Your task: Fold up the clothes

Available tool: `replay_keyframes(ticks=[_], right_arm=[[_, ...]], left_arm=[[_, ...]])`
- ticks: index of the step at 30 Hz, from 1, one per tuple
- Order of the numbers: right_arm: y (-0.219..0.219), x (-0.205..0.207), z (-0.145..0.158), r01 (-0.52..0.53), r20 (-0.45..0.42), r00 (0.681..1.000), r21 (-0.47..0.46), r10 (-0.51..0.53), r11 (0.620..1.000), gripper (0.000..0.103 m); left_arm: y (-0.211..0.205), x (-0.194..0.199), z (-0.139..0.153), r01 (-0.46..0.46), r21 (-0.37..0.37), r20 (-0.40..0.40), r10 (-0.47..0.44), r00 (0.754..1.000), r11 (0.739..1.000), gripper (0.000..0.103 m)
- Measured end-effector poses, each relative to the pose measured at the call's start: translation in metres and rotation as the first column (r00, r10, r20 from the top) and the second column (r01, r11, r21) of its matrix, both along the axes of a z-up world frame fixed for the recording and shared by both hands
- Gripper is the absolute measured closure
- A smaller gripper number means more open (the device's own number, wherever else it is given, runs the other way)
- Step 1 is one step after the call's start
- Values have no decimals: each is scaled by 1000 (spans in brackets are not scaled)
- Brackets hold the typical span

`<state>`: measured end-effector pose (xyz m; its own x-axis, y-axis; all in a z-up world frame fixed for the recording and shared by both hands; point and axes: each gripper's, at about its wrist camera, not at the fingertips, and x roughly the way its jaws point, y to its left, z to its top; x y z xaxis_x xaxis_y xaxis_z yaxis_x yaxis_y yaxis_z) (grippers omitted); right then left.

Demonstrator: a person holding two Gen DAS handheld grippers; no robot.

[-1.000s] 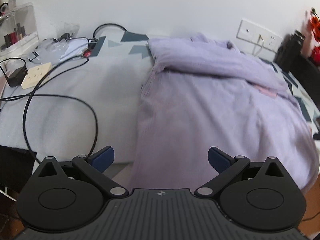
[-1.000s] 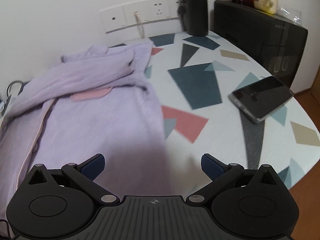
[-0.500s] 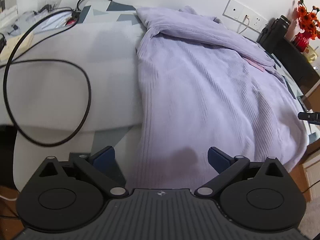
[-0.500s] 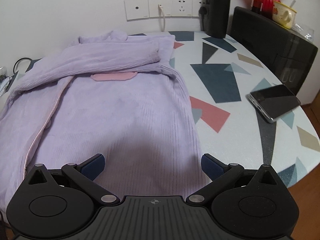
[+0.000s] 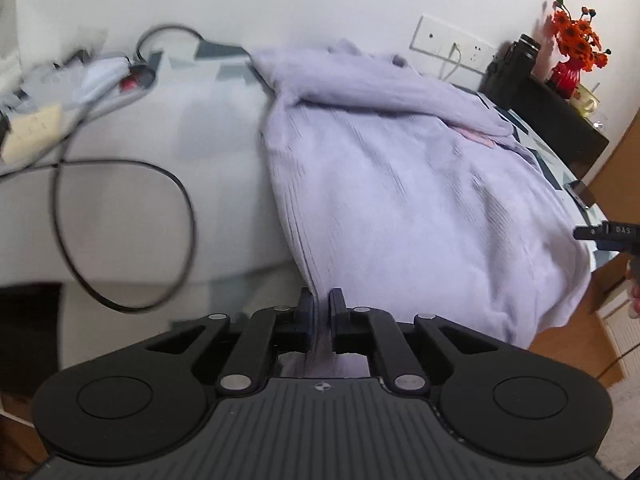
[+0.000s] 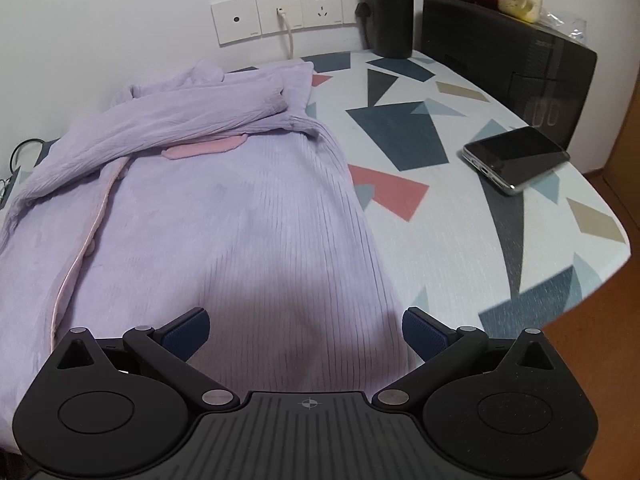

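A purple ribbed garment lies spread on the patterned table, one sleeve folded across its top and a pink tab under it. My left gripper is at the garment's near left corner, its jaws closing, with the hem pinched between the pads. My right gripper hovers open over the near right part of the garment, nothing between its fingers. The tip of the right gripper shows at the edge of the left wrist view.
A phone lies right of the garment near the table's edge. A black bottle and a black box stand at the back right. A looped black cable and a power strip lie left.
The left gripper has closed from wide open onto the garment's near left hem after moving in over it. The right gripper has shifted left over the garment and stays open.
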<state>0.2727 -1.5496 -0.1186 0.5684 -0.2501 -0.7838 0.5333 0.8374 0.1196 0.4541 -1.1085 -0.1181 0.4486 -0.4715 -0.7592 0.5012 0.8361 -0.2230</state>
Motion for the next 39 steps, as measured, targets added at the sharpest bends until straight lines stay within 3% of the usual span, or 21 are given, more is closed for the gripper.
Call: replay_keyframes(ticks=[3, 9, 11, 15, 19, 22, 23, 27, 31, 37, 38, 39], right_arm=[[8, -7, -5, 27, -1, 1000, 12, -27, 1000, 1], [46, -21, 2, -85, 90, 992, 28, 83, 996, 6], [63, -20, 3, -146, 101, 985, 43, 141, 988, 9], [96, -20, -1, -217, 85, 973, 30, 214, 976, 13], [119, -22, -6, -275, 77, 959, 39, 271, 961, 27], [130, -19, -8, -324, 86, 945, 82, 317, 943, 48], [134, -18, -9, -340, 89, 939, 97, 332, 936, 52], [151, -8, -11, -390, 76, 920, 102, 384, 915, 54], [164, -4, -14, -433, 54, 901, 109, 430, 895, 70], [170, 3, -20, -428, 29, 903, 116, 428, 896, 69], [170, 4, -21, -427, 26, 904, 118, 427, 897, 69], [169, 5, -21, -425, 26, 905, 122, 425, 897, 69]], left_arm=[[6, 2, -6, -12, -10, -25, 12, 1000, 1000, 99], [4, 1, -10, 16, -32, -37, -17, 999, 999, 98], [5, 0, -11, 28, -4, -39, -28, 999, 1000, 87], [12, -6, -10, 32, 7, -51, -32, 998, 999, 80], [22, -14, -18, 25, -2, -94, -25, 995, 1000, 61], [25, -20, -27, 35, 2, -129, -35, 991, 999, 58], [25, -23, -30, 43, 4, -137, -42, 990, 999, 58], [20, -29, -37, 67, 16, -141, -64, 988, 998, 57], [18, -31, -39, 59, 34, -159, -53, 986, 998, 57], [13, -33, -48, 33, 47, -181, -24, 983, 998, 55], [13, -33, -50, 34, 45, -175, -26, 984, 998, 64], [13, -33, -50, 40, 32, -171, -34, 985, 999, 82]])
